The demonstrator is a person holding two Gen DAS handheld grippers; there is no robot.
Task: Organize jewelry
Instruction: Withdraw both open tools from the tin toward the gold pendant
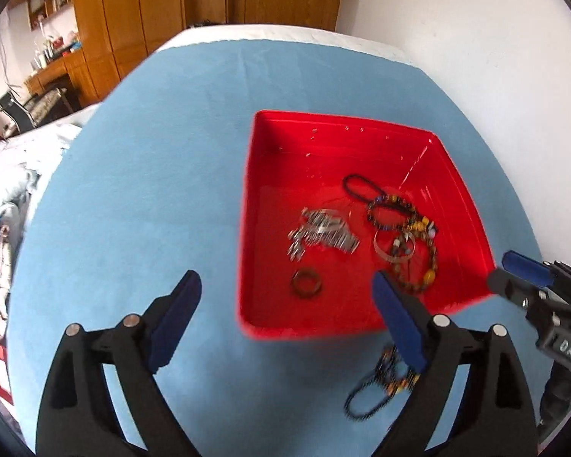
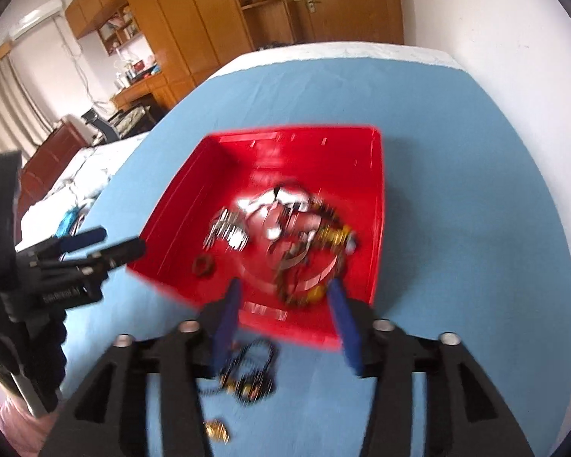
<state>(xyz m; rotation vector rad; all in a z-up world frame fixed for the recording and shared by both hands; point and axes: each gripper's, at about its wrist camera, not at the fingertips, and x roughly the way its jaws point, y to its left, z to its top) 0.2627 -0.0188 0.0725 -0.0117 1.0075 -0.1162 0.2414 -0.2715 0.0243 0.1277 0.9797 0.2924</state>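
Note:
A red tray [image 1: 247, 205] sits on a blue cloth. In it lie a silver link piece [image 1: 319, 234], a brown ring [image 1: 306, 283], a silver bangle [image 1: 394, 247], a black cord loop [image 1: 361, 186] and beaded bracelets [image 1: 399, 217]. A dark beaded necklace [image 1: 380, 384] lies on the cloth just in front of the tray, blurred in the right wrist view [image 2: 247, 369]. A small gold piece [image 2: 217, 430] lies nearer still. My left gripper [image 1: 285, 278] hangs open over the tray's near left corner, empty. My right gripper [image 2: 284, 285] is open above the tray's near edge, with nothing pressed between its pads.
The blue cloth [image 1: 152, 190] covers a bed with a white edge at the back. A white wall [image 1: 495, 76] runs along the right. Crumpled bedding [image 1: 15, 175] lies to the left. Wooden wardrobes [image 1: 141, 7] and a desk stand beyond.

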